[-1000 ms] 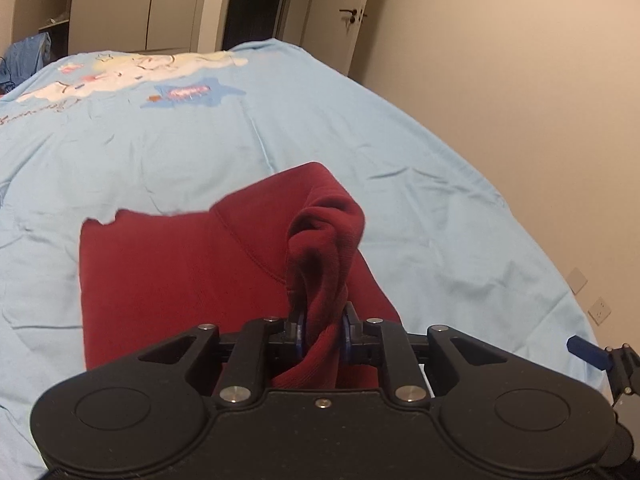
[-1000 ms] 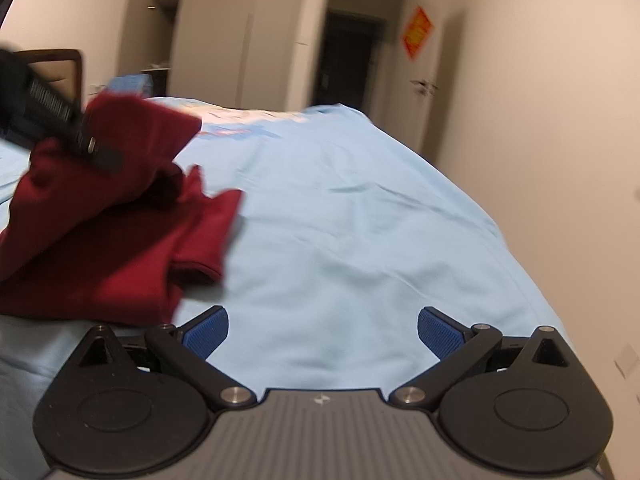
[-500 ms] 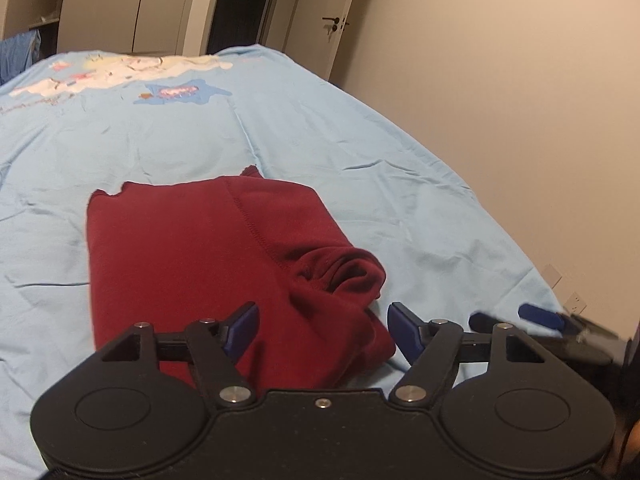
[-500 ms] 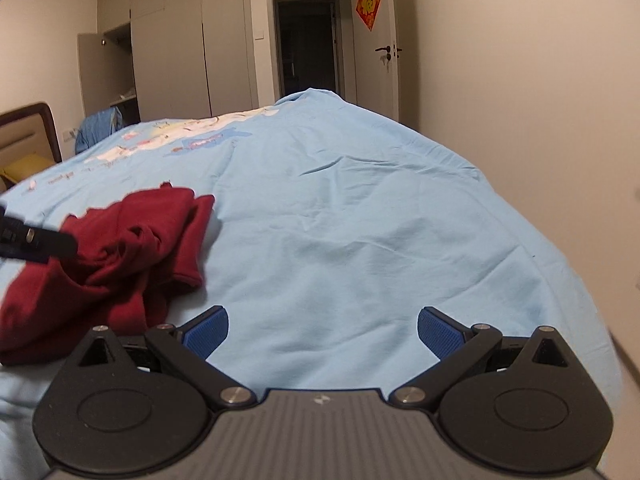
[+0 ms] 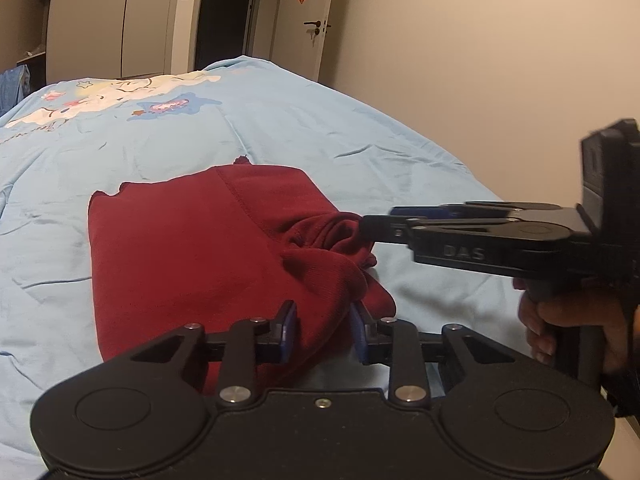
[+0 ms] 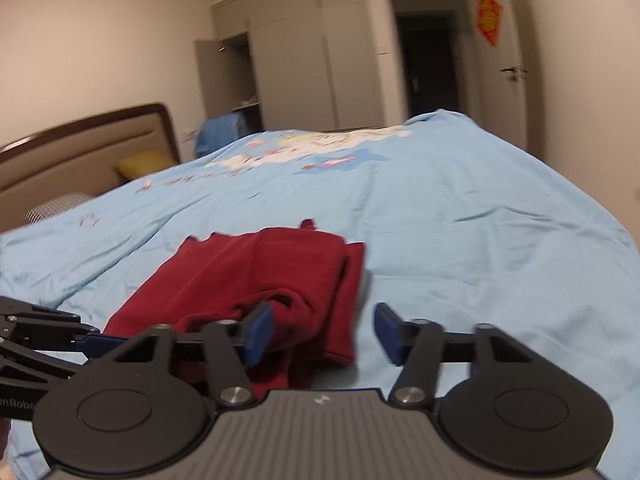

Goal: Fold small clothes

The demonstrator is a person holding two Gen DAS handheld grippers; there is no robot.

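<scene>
I judge the step in hand is taking hold of the bunched near end of the dark red garment (image 5: pixel 192 256), which lies on the light blue bedspread (image 5: pixel 280 120), mostly flat with one side lapped over and a rumpled sleeve-like lump at its near right corner. To do it well, I want each gripper to bite only the top layers of that lump, at two separate spots along the edge, so the cloth lifts as a straight line and not as a knot. My left gripper (image 5: pixel 323 330) points along the bed, low over the near hem; its jaws are part-way apart with red cloth between them, not yet pinched as far as I can tell. My right gripper (image 6: pixel 323 332) sits level and comes in from the side, jaws released, straddling the garment's right edge; its tip looks to touch the lump in the left wrist view.
</scene>
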